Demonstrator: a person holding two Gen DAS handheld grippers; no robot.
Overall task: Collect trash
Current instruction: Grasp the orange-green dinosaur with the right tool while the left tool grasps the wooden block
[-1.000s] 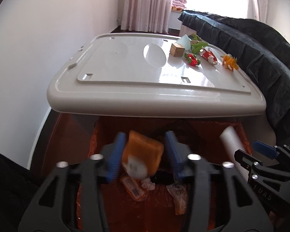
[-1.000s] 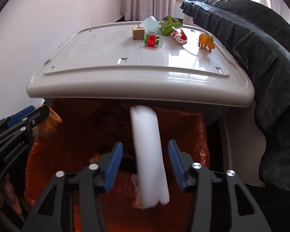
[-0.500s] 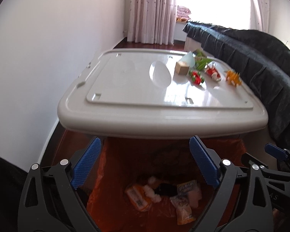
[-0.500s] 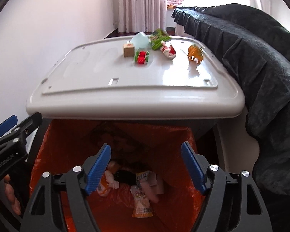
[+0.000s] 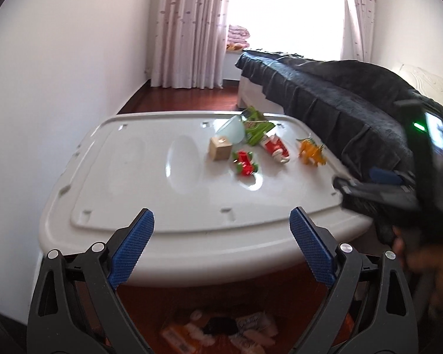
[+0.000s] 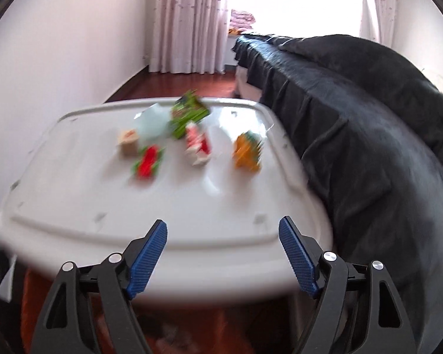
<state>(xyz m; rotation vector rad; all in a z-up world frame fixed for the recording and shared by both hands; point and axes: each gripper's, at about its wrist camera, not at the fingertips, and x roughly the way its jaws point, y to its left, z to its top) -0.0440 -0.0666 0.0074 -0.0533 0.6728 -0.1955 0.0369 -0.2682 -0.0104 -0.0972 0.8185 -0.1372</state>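
both the left hand-held gripper [image 5: 221,246] and right hand-held gripper [image 6: 223,258] now gape wide and empty, lifted from the orange-lined trash bin [image 5: 221,329] where dropped wrappers lie; remaining litter, like the green crumpled packet [image 5: 255,125], waits on the white plastic tabletop [image 5: 133,177].

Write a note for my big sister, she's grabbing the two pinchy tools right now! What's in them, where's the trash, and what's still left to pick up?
Left gripper: open, empty.
Right gripper: open, empty.
Both hang at the near edge of the white table, above the orange trash bag.
Done: several wrappers already lie in the bag.
On the table's far right part: green wrapper, red-and-white wrapper, pale bowl, wooden block, red toy car, orange dinosaur.
Left: likely the two wrappers; the toys probably stay.
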